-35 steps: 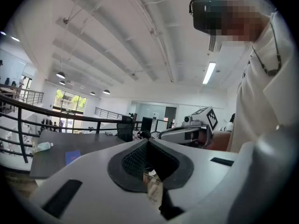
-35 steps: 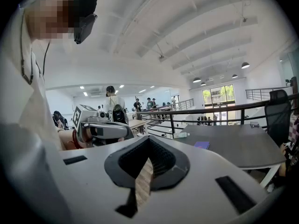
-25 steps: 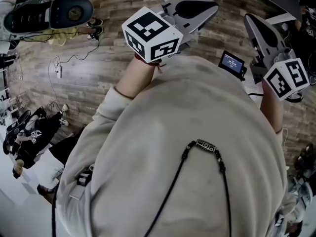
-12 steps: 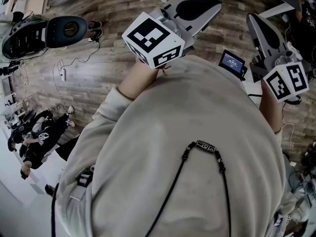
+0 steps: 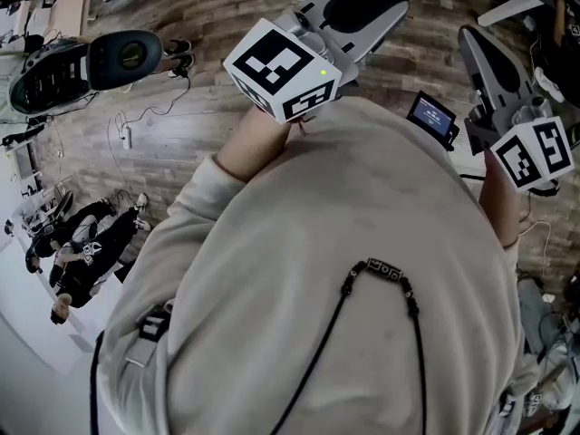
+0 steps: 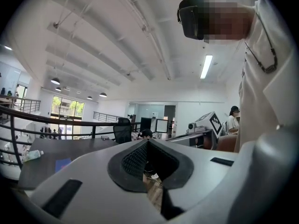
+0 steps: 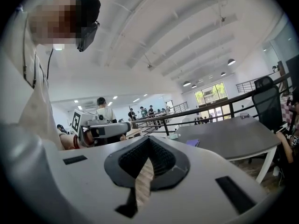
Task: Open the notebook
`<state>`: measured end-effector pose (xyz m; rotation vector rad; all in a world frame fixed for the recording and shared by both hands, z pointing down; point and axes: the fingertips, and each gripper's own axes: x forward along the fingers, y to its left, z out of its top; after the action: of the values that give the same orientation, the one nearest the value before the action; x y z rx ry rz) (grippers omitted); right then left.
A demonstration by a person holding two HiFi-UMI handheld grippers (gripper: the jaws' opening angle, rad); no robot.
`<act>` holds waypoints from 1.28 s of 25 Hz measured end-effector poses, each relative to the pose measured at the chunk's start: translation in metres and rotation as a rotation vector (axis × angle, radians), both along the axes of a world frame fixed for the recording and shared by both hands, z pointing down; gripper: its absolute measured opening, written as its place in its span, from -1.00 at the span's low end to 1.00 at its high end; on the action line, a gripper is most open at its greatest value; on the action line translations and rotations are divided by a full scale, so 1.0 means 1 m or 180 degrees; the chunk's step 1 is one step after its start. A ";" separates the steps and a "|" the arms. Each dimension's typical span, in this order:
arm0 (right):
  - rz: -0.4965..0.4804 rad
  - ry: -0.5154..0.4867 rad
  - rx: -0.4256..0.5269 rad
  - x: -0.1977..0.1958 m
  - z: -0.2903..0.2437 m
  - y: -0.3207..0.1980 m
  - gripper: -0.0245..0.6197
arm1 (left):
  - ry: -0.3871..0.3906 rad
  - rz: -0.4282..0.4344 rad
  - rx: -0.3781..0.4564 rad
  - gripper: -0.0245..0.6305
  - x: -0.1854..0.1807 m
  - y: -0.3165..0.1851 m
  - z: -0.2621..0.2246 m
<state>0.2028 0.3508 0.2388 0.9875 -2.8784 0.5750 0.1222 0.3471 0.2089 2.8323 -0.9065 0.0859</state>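
A purple notebook [image 7: 193, 143] lies flat on a grey table [image 7: 233, 141] some way ahead in the right gripper view. In the left gripper view the notebook [image 6: 62, 164] shows as a blue-purple patch on the same dark table [image 6: 84, 150]. My left gripper [image 5: 385, 12] is held up in front of my chest, shut with nothing in it. My right gripper [image 5: 473, 48] is at the right, also shut and holding nothing. Both are far from the notebook. In the head view my torso hides the table.
A small screen device [image 5: 432, 116] hangs between the two grippers. A dark office chair [image 5: 86, 62] stands on the wooden floor at the left, with cables beside it. Railings [image 7: 224, 108] run behind the table. A bottle [image 6: 32, 155] lies on the table. People [image 5: 82, 252] stand further off.
Both grippers have drifted slightly in front of my chest and stay shut. The floor and chair have slid a little in the head view.
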 end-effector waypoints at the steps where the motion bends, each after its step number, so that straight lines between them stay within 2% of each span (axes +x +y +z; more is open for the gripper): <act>1: 0.0032 -0.0005 -0.0013 0.001 -0.001 -0.002 -0.88 | 0.0005 0.0036 -0.0019 -0.91 0.001 -0.001 0.000; 8: 0.0354 0.0072 0.0044 0.007 0.001 -0.009 -0.88 | 0.0041 0.0289 -0.0004 -0.91 -0.001 -0.008 0.009; 13: 0.0324 0.0208 0.0227 0.006 -0.017 -0.015 -0.88 | 0.0105 0.0472 -0.0023 -0.91 0.005 -0.021 0.009; 17: 0.0392 0.0212 0.0219 0.004 -0.017 -0.032 -0.88 | 0.0085 0.0682 -0.0021 -0.91 0.010 -0.026 0.013; 21: 0.0313 0.0233 0.0276 -0.012 -0.025 -0.046 -0.88 | 0.0099 0.0661 -0.0007 -0.91 -0.001 -0.047 0.009; 26: 0.0277 0.0231 0.0286 -0.047 -0.032 -0.087 -0.88 | 0.0153 0.0615 -0.0024 -0.91 -0.037 -0.092 0.005; 32: 0.0488 0.0245 0.0239 -0.067 -0.032 -0.119 -0.88 | 0.0128 0.0576 -0.0039 -0.91 -0.068 -0.125 0.002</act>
<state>0.1357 0.2321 0.2064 1.2212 -2.7925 0.4296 0.0539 0.2224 0.2107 2.8871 -0.6377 0.0565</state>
